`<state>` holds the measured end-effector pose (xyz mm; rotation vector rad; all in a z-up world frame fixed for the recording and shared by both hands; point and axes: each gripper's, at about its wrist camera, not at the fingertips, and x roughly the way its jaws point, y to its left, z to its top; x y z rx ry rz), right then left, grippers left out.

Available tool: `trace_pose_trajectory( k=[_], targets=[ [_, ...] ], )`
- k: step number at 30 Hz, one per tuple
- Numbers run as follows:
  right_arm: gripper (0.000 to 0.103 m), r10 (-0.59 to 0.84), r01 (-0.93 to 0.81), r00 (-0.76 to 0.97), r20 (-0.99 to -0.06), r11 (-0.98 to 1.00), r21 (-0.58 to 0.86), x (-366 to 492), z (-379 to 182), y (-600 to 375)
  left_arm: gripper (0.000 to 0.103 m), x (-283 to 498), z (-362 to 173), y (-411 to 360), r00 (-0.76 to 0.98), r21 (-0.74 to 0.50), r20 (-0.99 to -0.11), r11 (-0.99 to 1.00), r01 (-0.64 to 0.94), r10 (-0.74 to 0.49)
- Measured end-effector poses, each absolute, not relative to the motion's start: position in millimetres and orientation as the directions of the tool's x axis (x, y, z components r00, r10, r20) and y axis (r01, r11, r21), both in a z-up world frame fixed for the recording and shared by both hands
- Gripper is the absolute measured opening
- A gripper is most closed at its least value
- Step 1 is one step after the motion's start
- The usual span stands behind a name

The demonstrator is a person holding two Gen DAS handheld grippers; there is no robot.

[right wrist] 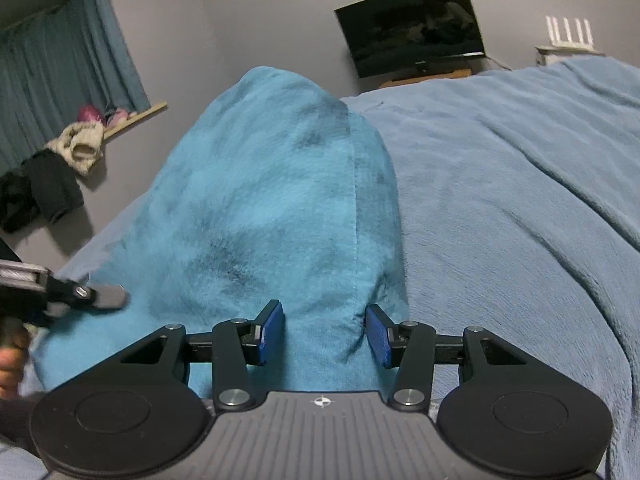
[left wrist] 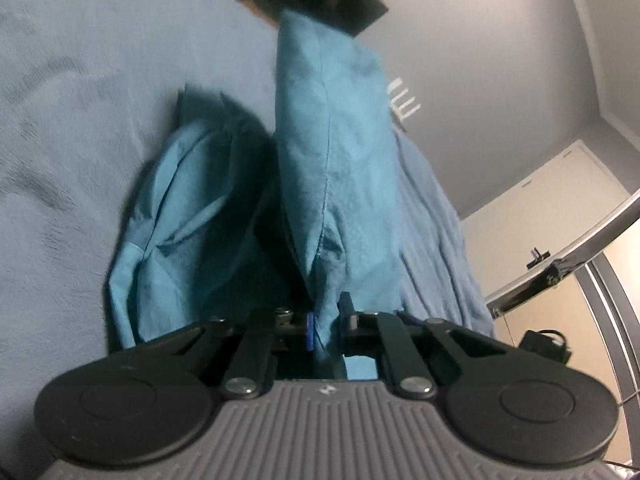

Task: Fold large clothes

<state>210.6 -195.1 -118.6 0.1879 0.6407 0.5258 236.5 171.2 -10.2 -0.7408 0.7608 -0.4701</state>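
My left gripper is pinched tight on a narrow gather of the large teal soft-fabric garment, which rises from the jaws as a tall ridge with a seam along it. A second loose lobe of the same cloth sags to the left of that ridge onto the wide grey-blue fleece bedcover.

My right gripper stands wide, its blue pads on either side of a hump of the garment but not pressing it. So I am holding the cloth at one point only. The garment lies heaped on the near part of the bed, left of the bare bedcover.

The risk, as I judge it, is this: lifting or pulling with the left alone would stretch the cloth into a rope and drag the sagging lobe under, spoiling any straight fold line. The grip is on a thin bunch, so it could also slide out under the garment's weight. If I shut the right on the thick hump instead of an edge, I may catch several layers at once. In the right view the left gripper is near, at the left, and the two could collide.
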Motion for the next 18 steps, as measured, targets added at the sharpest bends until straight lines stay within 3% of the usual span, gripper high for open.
trace_pose_trajectory(
  k=[6, 12, 16, 18],
  targets=[
    [0.057, 0.451, -0.470, 0.705, -0.547, 0.875, 0.116, 208, -115, -147, 0.005, 238, -24, 174, 0.624, -0.628, -0.610, 0.778, -0.006, -0.487],
    [0.053, 0.440, -0.463, 0.812, -0.383, 0.886, 0.036, 204, -91, -152, 0.005, 238, -21, 173, 0.611, -0.615, -0.620, 0.788, 0.011, -0.492],
    [0.039, 0.448, -0.501, 0.765, -0.462, 0.865, 0.010, 246, -90, -127, 0.005, 241, -24, 172, 0.606, -0.620, -0.623, 0.784, 0.002, -0.495],
    [0.039, 0.438, -0.502, 0.774, -0.457, 0.865, -0.021, 262, -96, -112, 0.005, 240, -23, 172, 0.608, -0.616, -0.625, 0.788, 0.003, -0.491]
  ],
)
